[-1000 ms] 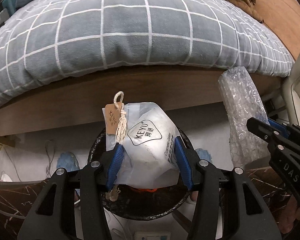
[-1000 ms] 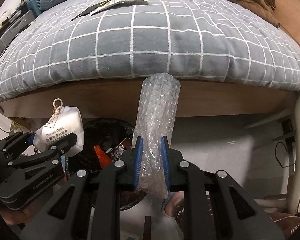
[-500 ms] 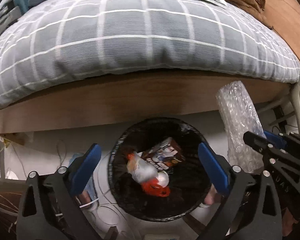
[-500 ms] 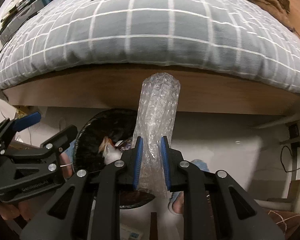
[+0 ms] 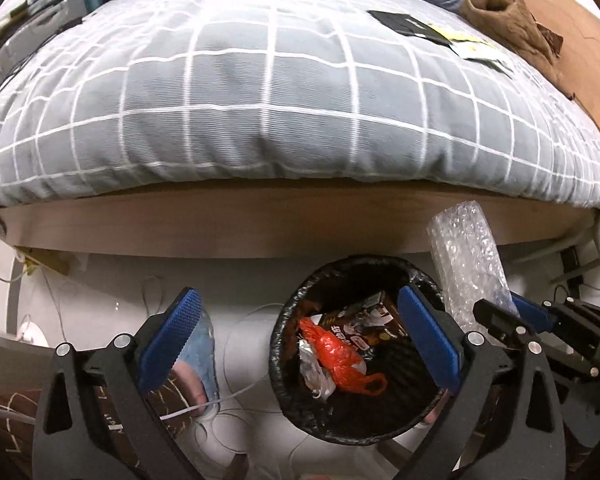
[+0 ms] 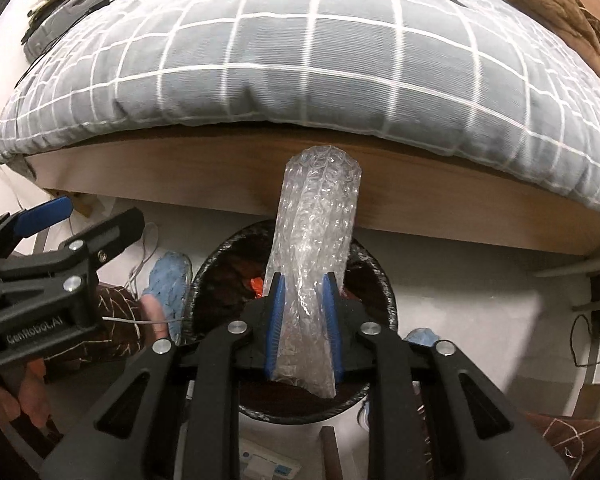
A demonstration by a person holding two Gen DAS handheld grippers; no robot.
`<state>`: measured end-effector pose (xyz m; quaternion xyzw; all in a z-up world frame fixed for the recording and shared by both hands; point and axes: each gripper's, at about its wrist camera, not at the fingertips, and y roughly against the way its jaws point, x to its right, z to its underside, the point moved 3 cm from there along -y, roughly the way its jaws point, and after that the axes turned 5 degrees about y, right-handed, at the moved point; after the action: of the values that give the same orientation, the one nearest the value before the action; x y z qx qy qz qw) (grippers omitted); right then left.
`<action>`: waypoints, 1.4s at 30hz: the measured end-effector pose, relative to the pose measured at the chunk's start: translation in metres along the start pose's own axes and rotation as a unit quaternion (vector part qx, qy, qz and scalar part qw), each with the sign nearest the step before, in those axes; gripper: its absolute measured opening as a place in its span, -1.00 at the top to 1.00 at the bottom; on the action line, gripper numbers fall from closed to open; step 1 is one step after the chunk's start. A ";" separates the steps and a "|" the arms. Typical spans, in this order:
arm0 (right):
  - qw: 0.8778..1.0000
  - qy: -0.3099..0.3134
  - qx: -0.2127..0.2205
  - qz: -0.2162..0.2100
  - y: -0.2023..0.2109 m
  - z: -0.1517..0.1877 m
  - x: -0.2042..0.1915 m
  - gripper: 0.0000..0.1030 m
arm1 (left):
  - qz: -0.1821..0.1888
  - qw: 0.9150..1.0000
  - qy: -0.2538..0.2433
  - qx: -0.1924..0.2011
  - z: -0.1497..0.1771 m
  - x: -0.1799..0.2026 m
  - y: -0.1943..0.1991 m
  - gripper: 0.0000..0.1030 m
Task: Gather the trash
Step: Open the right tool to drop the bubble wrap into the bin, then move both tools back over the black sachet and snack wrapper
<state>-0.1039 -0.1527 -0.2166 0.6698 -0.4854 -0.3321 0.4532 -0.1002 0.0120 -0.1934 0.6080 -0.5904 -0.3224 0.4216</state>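
With my left gripper [image 5: 300,344] spread empty beside the black trash bin [image 6: 374,276], my right gripper [image 6: 302,312] pinched the bubble wrap roll [image 6: 316,224] above the bin mouth, so I judged best to centre it before letting go.

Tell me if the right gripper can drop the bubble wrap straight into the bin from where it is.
Probably yes. The right gripper holds the bubble wrap above the open black bin, and nothing covers the opening. The open left gripper sits off to the side.
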 end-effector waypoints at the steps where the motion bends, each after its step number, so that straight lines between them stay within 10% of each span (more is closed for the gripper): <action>1: 1.000 0.001 0.000 0.000 0.000 0.000 0.000 0.55 | -0.001 1.000 0.001 0.000 -0.001 -0.002 0.000 -0.89; 19: 0.995 -0.027 0.068 0.061 0.041 -0.022 0.025 -0.69 | 0.004 1.000 -0.004 0.025 -0.015 0.010 0.022 -0.89; 42: 0.972 -0.070 0.190 0.120 0.105 -0.088 0.100 -0.84 | 0.024 0.996 -0.016 0.087 -0.095 0.065 0.061 -0.89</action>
<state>-0.0320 -0.2353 -0.0869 0.6554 -0.6472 -0.2233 0.3188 -0.0369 -0.0362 -0.0910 0.6228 -0.6371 -0.2699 0.3652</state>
